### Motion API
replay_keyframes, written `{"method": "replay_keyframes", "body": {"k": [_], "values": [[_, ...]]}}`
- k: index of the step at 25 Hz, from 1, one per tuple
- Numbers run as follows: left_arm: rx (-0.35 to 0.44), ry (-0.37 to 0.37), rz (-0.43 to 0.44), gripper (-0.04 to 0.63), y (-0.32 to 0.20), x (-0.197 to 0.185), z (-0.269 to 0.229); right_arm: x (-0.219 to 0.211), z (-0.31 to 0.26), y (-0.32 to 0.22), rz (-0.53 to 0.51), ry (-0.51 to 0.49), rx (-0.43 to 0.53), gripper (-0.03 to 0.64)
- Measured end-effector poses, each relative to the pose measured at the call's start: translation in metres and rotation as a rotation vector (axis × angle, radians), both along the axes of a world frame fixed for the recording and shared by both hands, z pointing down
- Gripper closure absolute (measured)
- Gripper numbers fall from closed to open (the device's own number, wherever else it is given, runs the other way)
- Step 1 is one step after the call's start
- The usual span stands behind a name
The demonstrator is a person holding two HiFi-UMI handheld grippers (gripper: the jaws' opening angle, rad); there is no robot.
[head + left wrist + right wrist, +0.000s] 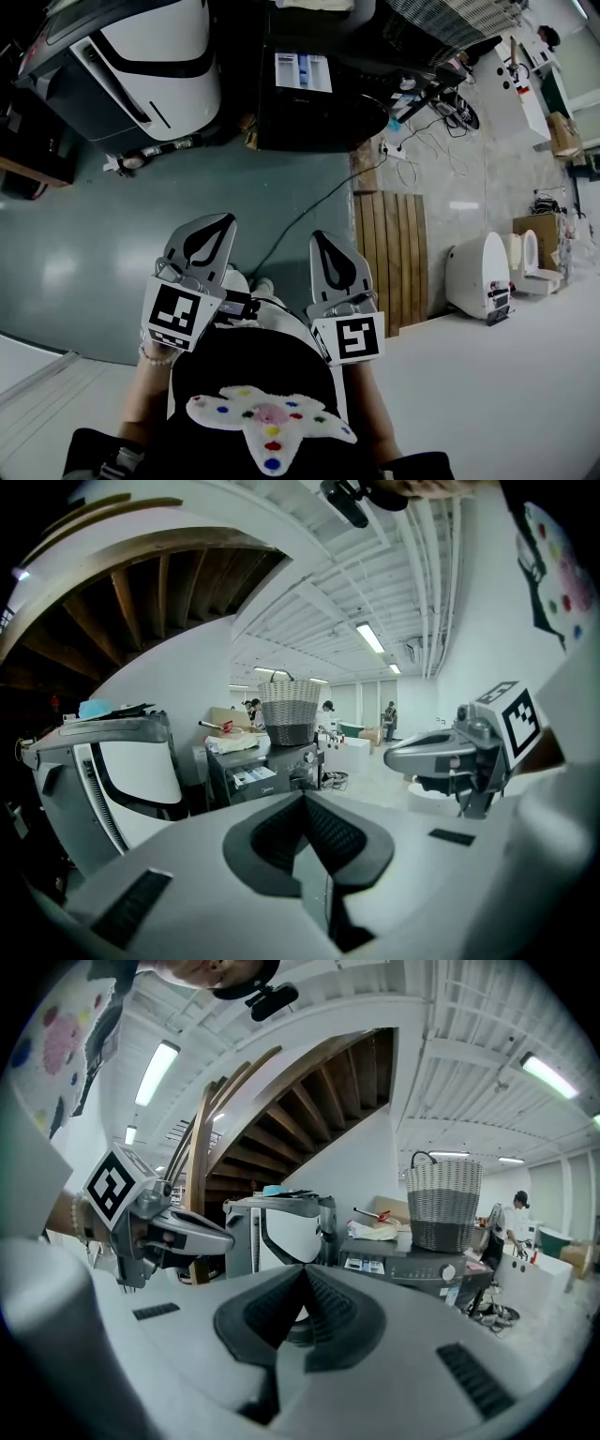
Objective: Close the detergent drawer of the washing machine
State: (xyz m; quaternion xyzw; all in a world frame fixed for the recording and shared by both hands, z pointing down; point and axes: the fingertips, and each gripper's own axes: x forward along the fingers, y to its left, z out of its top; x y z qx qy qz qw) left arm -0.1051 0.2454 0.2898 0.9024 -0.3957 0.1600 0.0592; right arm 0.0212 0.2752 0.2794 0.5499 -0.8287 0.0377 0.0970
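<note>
The dark washing machine [319,112] stands some way ahead across the floor. Its detergent drawer [302,71] sticks out at the front, showing white and blue compartments. A wicker basket [442,1206] sits on top of the machine [422,1274]. My left gripper [208,234] and right gripper [335,258] are held side by side in front of my body, well short of the machine. Both are shut with nothing between the jaws. In the left gripper view the drawer [248,778] shows just above the closed tips [305,799].
A white appliance [141,66] stands left of the washing machine. A wooden pallet [394,253] lies on the floor to the right, with cables [412,141] beyond it and white toilets [478,277] further right. People stand far back [516,1213].
</note>
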Motion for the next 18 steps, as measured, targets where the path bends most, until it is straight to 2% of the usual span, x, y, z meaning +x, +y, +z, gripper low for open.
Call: {"method": "replay_keyframes", "body": {"k": [9,18], "values": [[0.004,0.016,0.006,0.586,0.001,0.017,0.002,0.010,0.005,-0.002,-0.016,0.021,0.001,0.615],[0.014,0.017,0.042,0.586,-0.038,0.028,0.005,0.017,0.003,-0.037,0.008,0.021,0.026,0.615]]}}
